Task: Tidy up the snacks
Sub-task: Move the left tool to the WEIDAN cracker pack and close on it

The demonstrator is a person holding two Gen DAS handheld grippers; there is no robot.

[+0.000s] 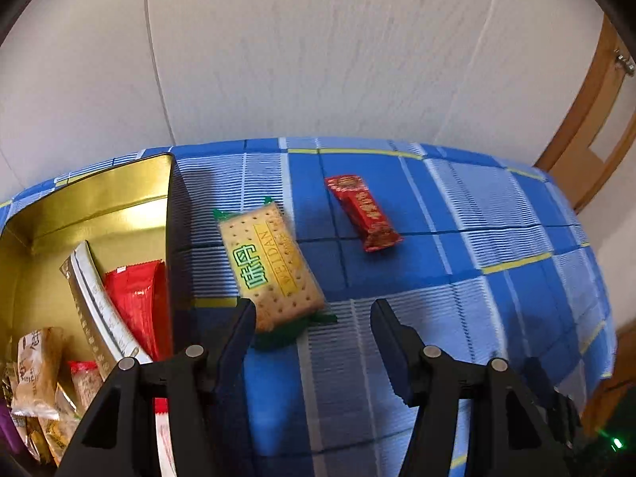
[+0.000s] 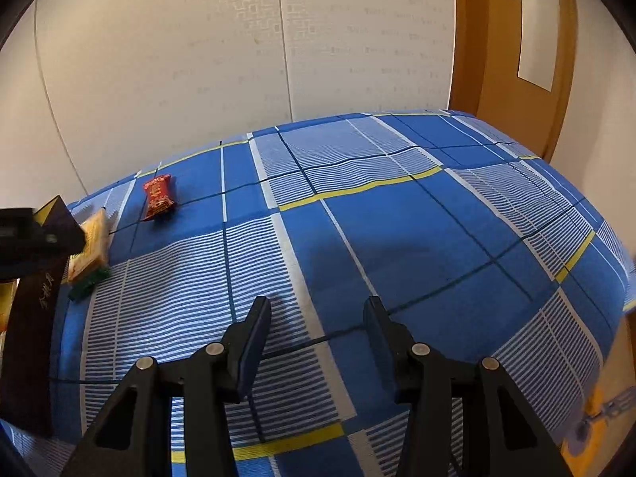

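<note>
White wallpapered wall and a wooden door (image 2: 512,51) behind a tabletop under a blue, white and yellow checked cloth (image 2: 397,222). Left tool (image 1: 312,310) spread and empty above the cloth, its left finger just beside the near green end of a flat cracker packet printed WEIDAN (image 1: 270,266); right tool (image 2: 318,306) also spread, empty, over bare cloth. Farther out: a red wrapped snack bar (image 1: 363,212) lying apart from the crackers, and left of them a gold-lined rectangular tin box (image 1: 99,198) holding several wrapped snacks (image 1: 133,302).
</note>
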